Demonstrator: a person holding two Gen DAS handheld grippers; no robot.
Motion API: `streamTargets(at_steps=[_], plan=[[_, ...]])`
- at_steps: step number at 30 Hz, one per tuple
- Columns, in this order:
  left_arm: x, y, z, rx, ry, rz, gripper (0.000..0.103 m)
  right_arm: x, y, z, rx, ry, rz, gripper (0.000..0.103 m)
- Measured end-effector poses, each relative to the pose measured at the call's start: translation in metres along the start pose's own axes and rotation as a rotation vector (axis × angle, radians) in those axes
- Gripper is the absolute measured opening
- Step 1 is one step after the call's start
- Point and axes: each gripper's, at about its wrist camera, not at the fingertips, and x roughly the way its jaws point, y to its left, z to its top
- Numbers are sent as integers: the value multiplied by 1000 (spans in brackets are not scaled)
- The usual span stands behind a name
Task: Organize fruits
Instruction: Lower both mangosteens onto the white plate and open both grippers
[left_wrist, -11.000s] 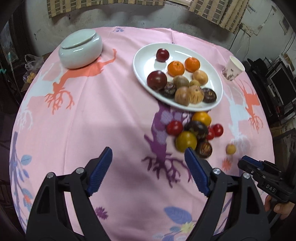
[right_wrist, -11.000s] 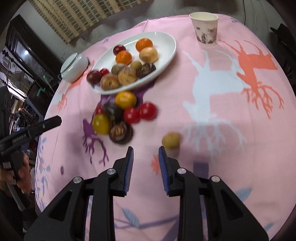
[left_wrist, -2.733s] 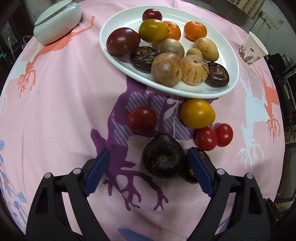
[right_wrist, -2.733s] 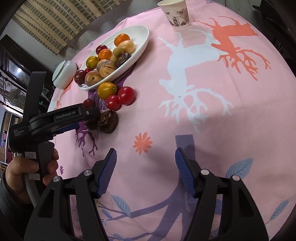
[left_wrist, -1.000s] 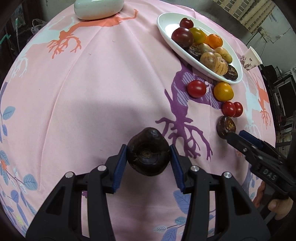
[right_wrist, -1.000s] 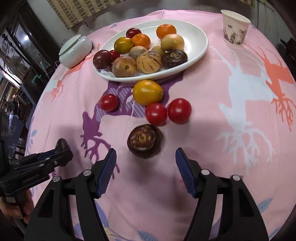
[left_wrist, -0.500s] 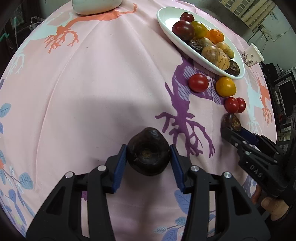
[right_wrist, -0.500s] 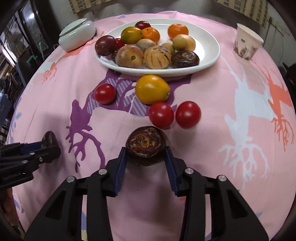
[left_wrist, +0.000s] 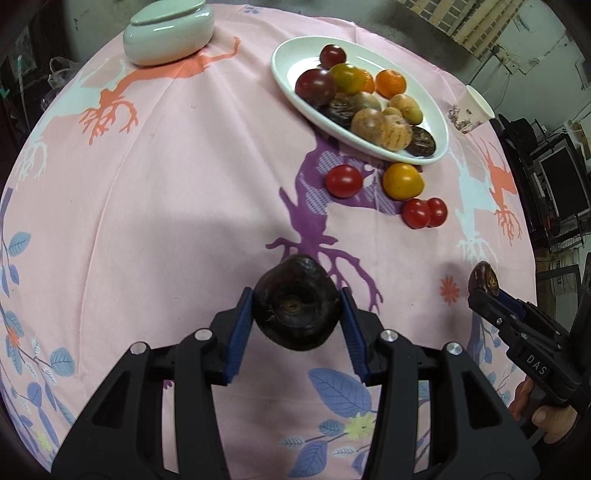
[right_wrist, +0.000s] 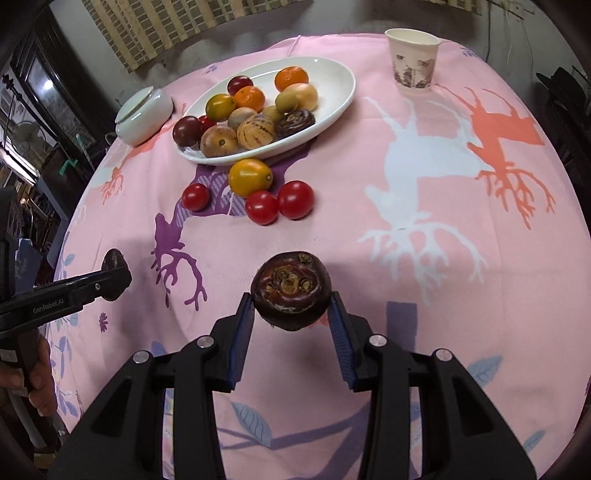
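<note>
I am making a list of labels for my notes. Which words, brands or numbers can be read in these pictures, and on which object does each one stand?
"DAS": white letters on the black body of the right tool, seen from the left wrist camera.
"GenRobot.AI": white letters on the black body of the left tool, seen from the right wrist camera.
The paper cup bears a dark printed picture; no words can be read on it.

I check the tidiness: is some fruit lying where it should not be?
Yes. Three red tomatoes and a yellow fruit lie on the cloth beside the plate, not on it.
</note>
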Motion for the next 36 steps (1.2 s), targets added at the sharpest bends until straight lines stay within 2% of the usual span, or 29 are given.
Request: streamTargets(at_steps=[8, 18, 25, 30, 36], plan=[[-26, -12, 10, 44, -41, -18, 47, -29, 1, 9, -4, -64, 31, 41], [-37, -29, 58, 115, -116, -18, 47, -44, 14, 60, -61, -152, 66, 41], [-18, -48, 103, 160, -149, -22, 47, -20, 20, 105, -72, -170, 89, 41], [8, -54, 135, 154, -136, -32, 47, 8, 17, 134, -50, -155, 112, 42], [33, -56, 159, 148, -122, -25, 47, 39, 17, 152, -46, -138, 106, 42]])
